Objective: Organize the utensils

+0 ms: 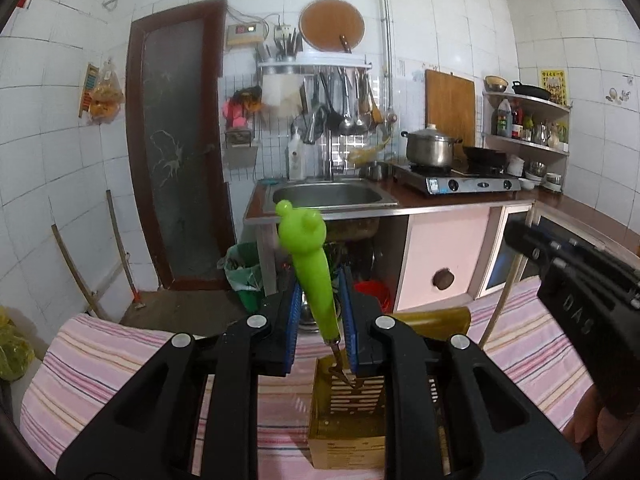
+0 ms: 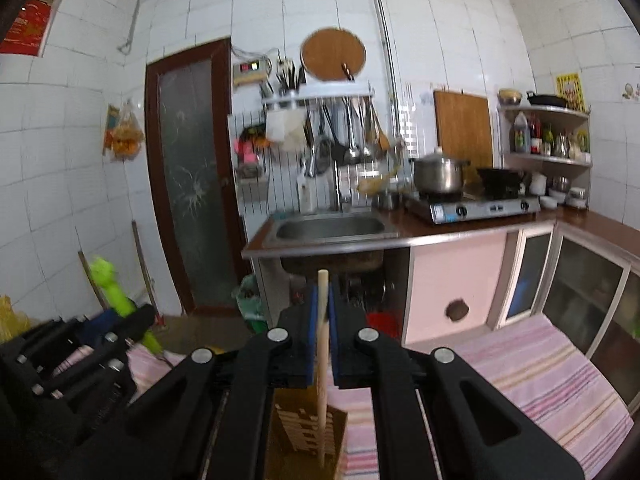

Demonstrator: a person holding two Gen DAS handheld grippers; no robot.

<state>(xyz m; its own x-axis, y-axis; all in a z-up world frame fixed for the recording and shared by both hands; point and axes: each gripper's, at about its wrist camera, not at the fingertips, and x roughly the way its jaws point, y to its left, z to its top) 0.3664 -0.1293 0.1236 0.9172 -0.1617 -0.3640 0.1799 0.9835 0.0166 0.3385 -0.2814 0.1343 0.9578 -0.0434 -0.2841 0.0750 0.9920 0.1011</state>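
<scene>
Left claw [image 1: 322, 320] is clamped on the lime-green plastic frog-headed handle [image 1: 310, 264], centre of the left view, held upright so its metal tip drops into the amber slotted plastic utensil holder [image 1: 346, 420] at bottom centre. The holder sits on the pink striped cloth-covered counter [image 1: 120, 360].

Right claw [image 2: 323, 340] is pinching a pale wooden chopstick [image 2: 322, 344], vertical at centre frame, lower end already inside the holder. My read: both are held vertical to clear the slot walls.

Left gripper [image 1: 322, 312]: pointing forward and level, jaws parted slightly, blue pads [image 1: 294, 320] either side of a held handle. Right gripper [image 2: 323, 332]: level, jaws nearly closed, clamping a thin stick.
</scene>
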